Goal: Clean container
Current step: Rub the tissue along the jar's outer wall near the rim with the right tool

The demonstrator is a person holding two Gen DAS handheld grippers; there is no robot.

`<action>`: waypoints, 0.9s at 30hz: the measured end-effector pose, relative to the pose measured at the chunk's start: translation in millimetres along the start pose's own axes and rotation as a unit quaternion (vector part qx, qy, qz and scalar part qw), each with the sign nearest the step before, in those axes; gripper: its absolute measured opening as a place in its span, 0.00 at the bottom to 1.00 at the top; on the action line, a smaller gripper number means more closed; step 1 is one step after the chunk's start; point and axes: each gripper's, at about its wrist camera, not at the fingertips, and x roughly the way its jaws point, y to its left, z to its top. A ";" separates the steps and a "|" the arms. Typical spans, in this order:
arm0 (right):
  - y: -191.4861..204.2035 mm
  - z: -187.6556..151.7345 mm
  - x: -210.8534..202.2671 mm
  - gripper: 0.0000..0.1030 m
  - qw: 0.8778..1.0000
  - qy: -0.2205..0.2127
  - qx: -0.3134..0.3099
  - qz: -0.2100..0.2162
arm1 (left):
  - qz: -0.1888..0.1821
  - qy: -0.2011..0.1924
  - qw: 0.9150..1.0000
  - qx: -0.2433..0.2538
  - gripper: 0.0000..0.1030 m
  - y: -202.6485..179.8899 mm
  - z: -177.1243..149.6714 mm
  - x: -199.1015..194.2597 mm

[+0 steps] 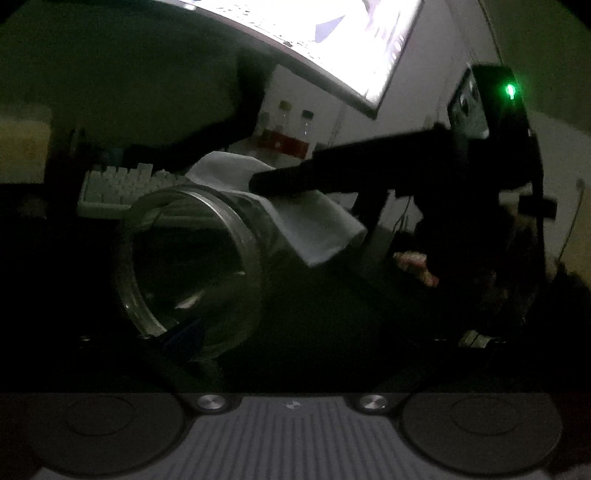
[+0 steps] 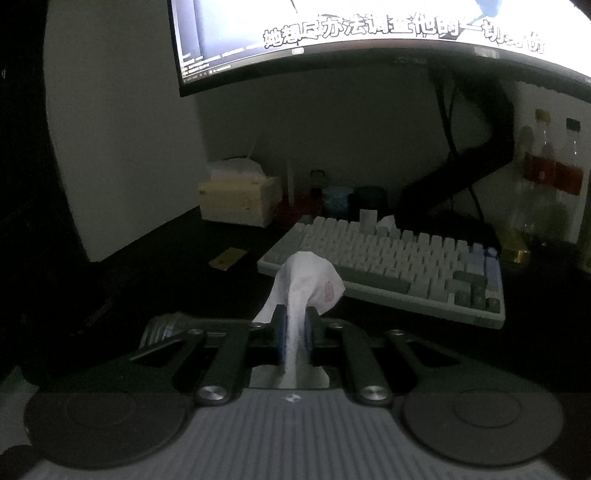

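**Left wrist view.** The left gripper has its jaws spread wide. Only one blue pad can be made out in the dark, low against the near wall of the glass jar. Whether it touches cannot be told; nothing is clamped between the jaws. The jar lies tilted on its side, left of centre on the dark desk, with its open mouth facing the camera.

The right gripper reaches in from the right. Its tip is over the upper far side of the jar, with a white tissue draped from it against the jar's outer wall. A green indicator light glows on its body.

**Right wrist view.** The right gripper has its jaws pressed together, pinching the tissue, which bunches up beyond the fingertips.

**Background.**
- A white keyboard sits just behind the tissue.
- A yellow card lies to its left.
- A tissue box and small round containers stand farther back.
- Bottles with red labels stand at the right.
- A lit monitor hangs above.
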 end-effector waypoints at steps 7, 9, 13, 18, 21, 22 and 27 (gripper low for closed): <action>5.0 2.2 -2.5 0.13 1.000 0.007 -0.006 -0.006 | 0.051 0.019 0.998 0.038 1.00 -5.1 -2.8 8.6; 9.7 3.0 -1.9 0.15 1.000 0.009 -0.004 0.000 | 0.045 0.023 0.998 0.042 1.00 -3.6 -2.2 7.5; 29.1 1.9 -2.0 0.15 0.999 0.005 -0.027 0.033 | 0.032 0.020 0.999 0.028 1.00 0.2 -0.7 5.5; 29.0 4.3 4.5 0.15 0.998 0.009 -0.043 0.050 | 0.011 0.017 1.000 0.018 1.00 1.8 -0.8 3.7; 8.8 5.6 20.0 0.15 0.999 0.016 -0.037 -0.027 | 0.011 0.017 1.000 0.018 1.00 1.6 -0.6 3.6; 2.2 5.3 22.6 0.15 0.999 0.018 -0.027 -0.042 | 0.010 0.016 1.000 0.017 1.00 2.1 -0.3 3.8; -2.6 2.5 10.2 0.15 1.000 0.012 0.014 -0.007 | 0.004 0.013 1.000 0.013 1.00 4.0 0.7 5.8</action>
